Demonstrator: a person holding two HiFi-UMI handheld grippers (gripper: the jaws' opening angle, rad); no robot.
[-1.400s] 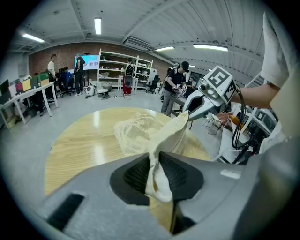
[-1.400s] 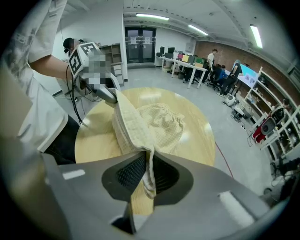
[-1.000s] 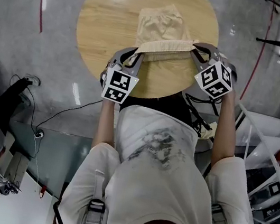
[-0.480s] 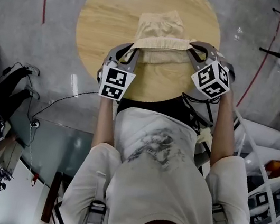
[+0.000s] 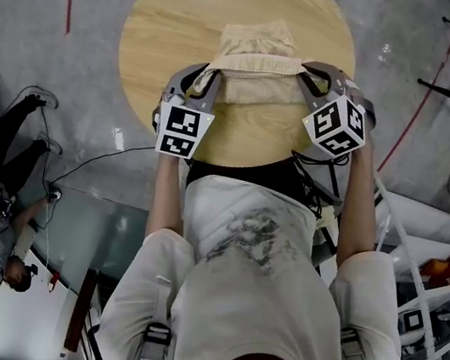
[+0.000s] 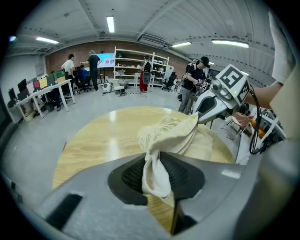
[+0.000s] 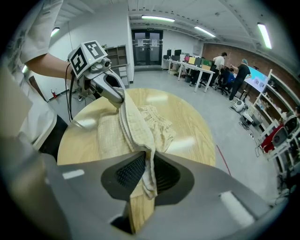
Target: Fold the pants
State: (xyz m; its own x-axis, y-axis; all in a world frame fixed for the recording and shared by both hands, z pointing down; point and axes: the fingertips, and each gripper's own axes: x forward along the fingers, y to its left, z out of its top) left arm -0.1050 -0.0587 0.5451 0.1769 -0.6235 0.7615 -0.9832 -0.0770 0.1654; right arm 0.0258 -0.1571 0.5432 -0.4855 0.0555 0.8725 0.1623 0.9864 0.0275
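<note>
1. Between the fingers of the left gripper (image 6: 157, 174): one bunched corner of the pants (image 6: 176, 136), beige cloth; pads pinching it, though these jaws have just been easing apart a little; cloth sits between them, held clear of the table (image 5: 159, 42).
2. Between the fingers of the right gripper (image 7: 146, 171): the opposite corner of the same edge; pads closed on several stacked layers, with a short tail hanging below the pads.
3. From one pair of fingertips to the other: the held edge, stretched as a thick band above the round wooden top.
4. Beyond both sets of fingertips: the rest of the pants, lying flat on the table; its gathered end farthest from the fingers; its near part passes under the raised edge.
5. Done, by judgement: the lengthwise fold, since the gripped edge shows layers one upon another; near end picked up at both corners.
6. In hand, by judgement: the crosswise fold; raised end over the lying part, not yet laid down.
7. Left to do: carry the edge to the far end; lower it; release both corners; flatten.
</note>
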